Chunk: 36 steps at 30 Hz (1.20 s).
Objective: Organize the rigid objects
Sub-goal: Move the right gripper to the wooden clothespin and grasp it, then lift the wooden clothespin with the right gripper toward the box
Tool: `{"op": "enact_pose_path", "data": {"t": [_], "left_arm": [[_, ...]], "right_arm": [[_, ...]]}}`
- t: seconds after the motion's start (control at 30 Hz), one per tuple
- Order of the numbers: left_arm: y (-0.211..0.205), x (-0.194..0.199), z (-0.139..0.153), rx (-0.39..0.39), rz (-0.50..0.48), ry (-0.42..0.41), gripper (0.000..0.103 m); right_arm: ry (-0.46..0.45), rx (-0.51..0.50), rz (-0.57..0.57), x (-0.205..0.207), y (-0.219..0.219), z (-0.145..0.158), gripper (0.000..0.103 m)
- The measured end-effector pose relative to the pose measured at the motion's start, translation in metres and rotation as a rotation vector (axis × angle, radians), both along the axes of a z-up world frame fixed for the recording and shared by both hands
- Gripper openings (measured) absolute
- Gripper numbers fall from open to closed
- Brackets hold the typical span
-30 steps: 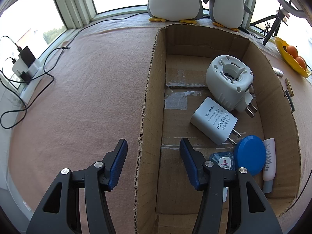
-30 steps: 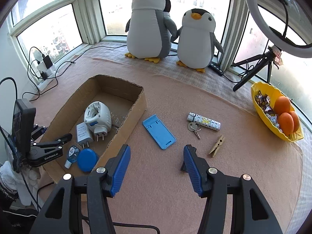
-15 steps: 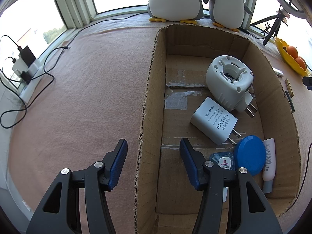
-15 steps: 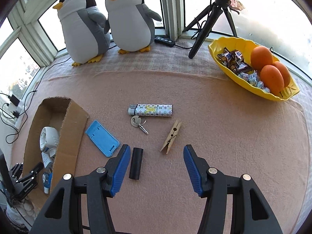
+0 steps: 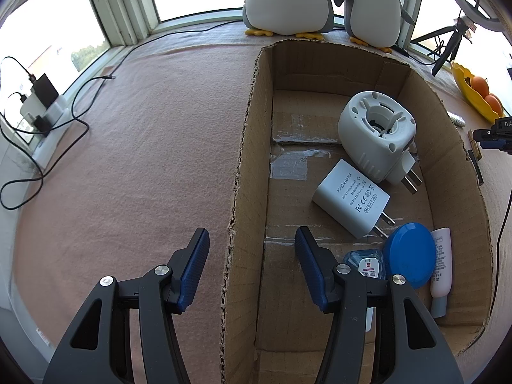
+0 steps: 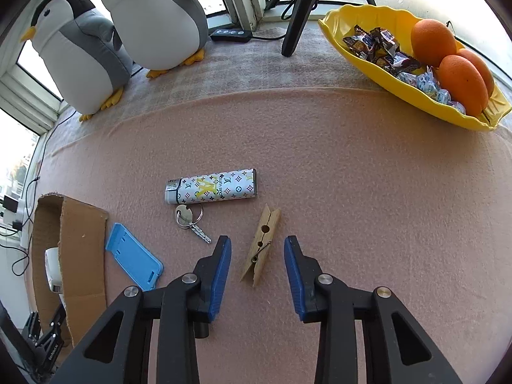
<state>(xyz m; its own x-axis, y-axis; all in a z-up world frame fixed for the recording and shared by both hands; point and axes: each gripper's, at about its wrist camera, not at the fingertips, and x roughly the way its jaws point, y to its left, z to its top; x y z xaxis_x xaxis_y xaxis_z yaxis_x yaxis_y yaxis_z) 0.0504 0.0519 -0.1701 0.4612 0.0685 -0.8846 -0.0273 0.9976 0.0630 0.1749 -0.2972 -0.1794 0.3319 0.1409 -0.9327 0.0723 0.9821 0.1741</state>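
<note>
Two grippers are in play, and neither has hold of anything. The right gripper (image 6: 257, 267) has its blue pads spread wide, with a wooden clothespin (image 6: 260, 244) lying flat on the pink felt between them, touching neither pad. Just past the left pad sits a key (image 6: 189, 220) on a ring, its ring touching a patterned lighter (image 6: 211, 186) that lies crosswise behind it. A blue phone stand (image 6: 132, 256) lies off to the left, just beside the outer wall of the cardboard box (image 6: 81, 249). Far right, a yellow dish (image 6: 339, 32) holds sweets and oranges (image 6: 460, 78); two plush penguins (image 6: 153, 16) stand at the window.

The left gripper (image 5: 252, 264) is also wide open, straddling the box's near-left wall (image 5: 246, 166): one pad outside over the felt, the other inside. In the box, nearest, a small blue packet (image 5: 364, 262) lies partly hidden behind the gripper, beside a blue round lid (image 5: 409, 254) and a white tube (image 5: 441, 265) against the right wall. Farther in lies a white power adapter (image 5: 350, 196), and beyond it, touching it, a white plug-in device (image 5: 376, 136).
</note>
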Motion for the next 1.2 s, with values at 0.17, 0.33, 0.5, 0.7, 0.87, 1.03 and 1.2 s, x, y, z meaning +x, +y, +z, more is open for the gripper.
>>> {"op": "enact_pose_path", "data": {"t": [0.17,0.33,0.5,0.7,0.87,1.03,1.2], "left_arm": [[0.0,0.0,0.0,-0.001,0.0,0.0,0.056],[0.0,0.0,0.0,-0.001,0.0,0.0,0.056],[0.0,0.0,0.0,-0.001,0.0,-0.001,0.056],[0.001,0.0,0.0,-0.001,0.0,0.0,0.056],[0.001,0.0,0.0,0.0,-0.001,-0.001,0.056],[0.001,0.0,0.0,-0.001,0.0,-0.001,0.056],[0.001,-0.001,0.0,-0.002,-0.001,-0.001,0.056]], "right_arm": [[0.017,-0.049,0.022,0.013,0.005,-0.005,0.029],[0.031,-0.085,0.037,0.022,0.005,-0.008,0.022],[0.034,-0.11,0.054,0.023,0.003,-0.007,0.014],[0.028,-0.107,0.058,0.017,0.004,-0.006,0.011],[0.014,-0.098,0.059,0.008,0.004,-0.002,0.011],[-0.028,-0.103,0.086,-0.008,0.012,0.015,0.011],[-0.082,-0.089,0.141,-0.025,0.032,0.038,0.011]]}}
